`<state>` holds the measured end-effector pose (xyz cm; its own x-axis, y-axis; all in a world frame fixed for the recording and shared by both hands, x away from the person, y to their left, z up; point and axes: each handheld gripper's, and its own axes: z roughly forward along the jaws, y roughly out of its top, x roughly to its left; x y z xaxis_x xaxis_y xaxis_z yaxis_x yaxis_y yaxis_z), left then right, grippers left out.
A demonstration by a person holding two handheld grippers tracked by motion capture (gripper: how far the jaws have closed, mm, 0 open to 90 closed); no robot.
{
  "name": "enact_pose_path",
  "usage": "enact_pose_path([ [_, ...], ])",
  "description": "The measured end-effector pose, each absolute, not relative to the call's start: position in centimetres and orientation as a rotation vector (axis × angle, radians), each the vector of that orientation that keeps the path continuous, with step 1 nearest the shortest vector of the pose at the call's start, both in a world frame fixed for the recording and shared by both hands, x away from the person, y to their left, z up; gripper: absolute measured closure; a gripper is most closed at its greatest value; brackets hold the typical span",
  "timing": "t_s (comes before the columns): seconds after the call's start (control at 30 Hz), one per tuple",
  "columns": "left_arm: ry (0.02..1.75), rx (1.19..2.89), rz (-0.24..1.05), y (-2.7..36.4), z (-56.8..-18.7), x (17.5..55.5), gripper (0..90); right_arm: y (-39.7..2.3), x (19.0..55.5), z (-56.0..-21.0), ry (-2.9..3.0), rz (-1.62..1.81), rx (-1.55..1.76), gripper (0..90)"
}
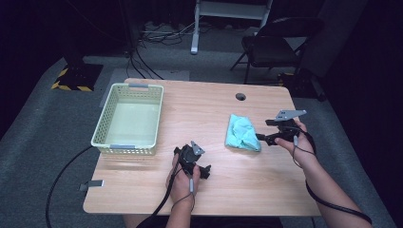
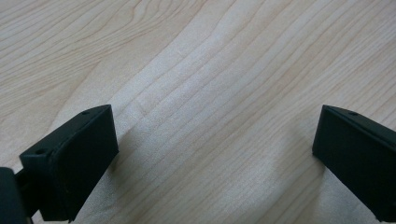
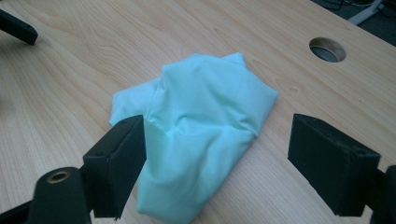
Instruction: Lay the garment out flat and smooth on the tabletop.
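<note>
At the left of the counter [image 1: 142,199] stands a pale yellow basket [image 1: 107,116] with latticed walls, and nothing shows inside it. Near the front edge, just right of the basket, the left gripper [image 1: 192,161] rests low over the bare wood; in the left gripper view its fingers [image 2: 70,163] stand wide apart with only wood grain between them, holding nothing. Farther right a crumpled light green cloth [image 1: 243,133] lies on the counter, well apart from the basket. The right gripper [image 1: 271,130] is just beside the cloth's right edge; in the right gripper view its fingers [image 3: 116,163] are spread wide, the cloth [image 3: 201,135] lying between them, ungripped. A round hole [image 1: 241,97] sits near the counter's far edge. Beyond are grey carpet, black cables and a dark chair [image 1: 273,45].
</note>
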<state>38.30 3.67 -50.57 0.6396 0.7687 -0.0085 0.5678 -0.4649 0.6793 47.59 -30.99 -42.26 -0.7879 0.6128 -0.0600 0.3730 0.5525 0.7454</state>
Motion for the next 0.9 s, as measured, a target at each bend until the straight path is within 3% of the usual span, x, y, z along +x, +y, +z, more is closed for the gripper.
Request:
enact_pose_path([
  [0.3, 1.037, 2.201, 0.396, 3.7, -50.6, 38.3, 0.3, -29.1, 48.4, -42.5, 2.49, 1.085, 0.782, 30.6],
  [0.9, 1.034, 2.201, 0.395, 3.7, -50.6, 38.3, 0.2, -26.0, 49.6, -44.0, 2.546, 1.084, 0.874, 38.4],
])
